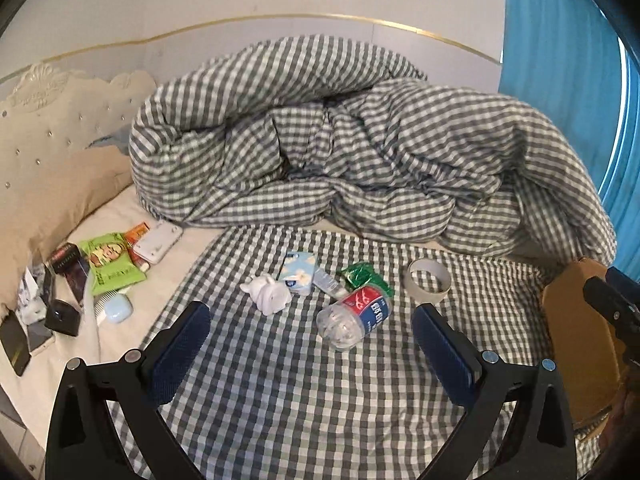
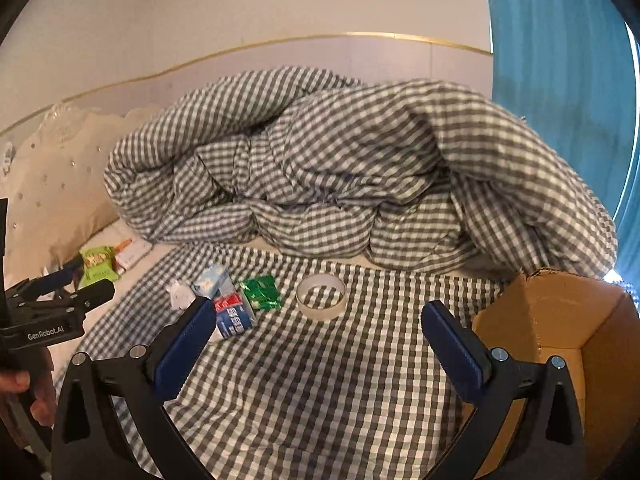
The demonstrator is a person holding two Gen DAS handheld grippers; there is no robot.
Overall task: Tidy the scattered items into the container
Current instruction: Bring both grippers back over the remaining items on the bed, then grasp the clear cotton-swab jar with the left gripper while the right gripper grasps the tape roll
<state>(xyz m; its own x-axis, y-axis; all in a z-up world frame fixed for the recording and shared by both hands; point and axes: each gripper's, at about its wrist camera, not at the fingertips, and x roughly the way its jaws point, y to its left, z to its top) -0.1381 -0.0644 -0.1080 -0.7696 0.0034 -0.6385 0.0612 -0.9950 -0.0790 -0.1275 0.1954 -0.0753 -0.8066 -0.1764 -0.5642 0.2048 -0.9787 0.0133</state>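
While both grippers hang over the near part of the bed, nothing lies between their pads: the left gripper (image 1: 310, 330) has its jaws spread wide and empty, and the right gripper (image 2: 318, 330) stands just as wide, also empty. Under them the checked sheet (image 1: 280, 392) is bare up to a small cluster: a plastic bottle (image 1: 354, 316) on its side, a white crumpled cloth (image 1: 269, 295), a blue tissue pack (image 1: 299, 273) and a green packet (image 1: 362, 276), all close together or touching. The tape roll (image 2: 321, 295) sits apart to their right with open sheet around it. The cardboard box (image 2: 560, 320) stands open at the right edge (its near wall just beside the right gripper's right finger). Beyond, the bunched checked duvet (image 1: 340, 140) closes off the far side, and other clutter lies at the left by the headboard (image 1: 52, 128).
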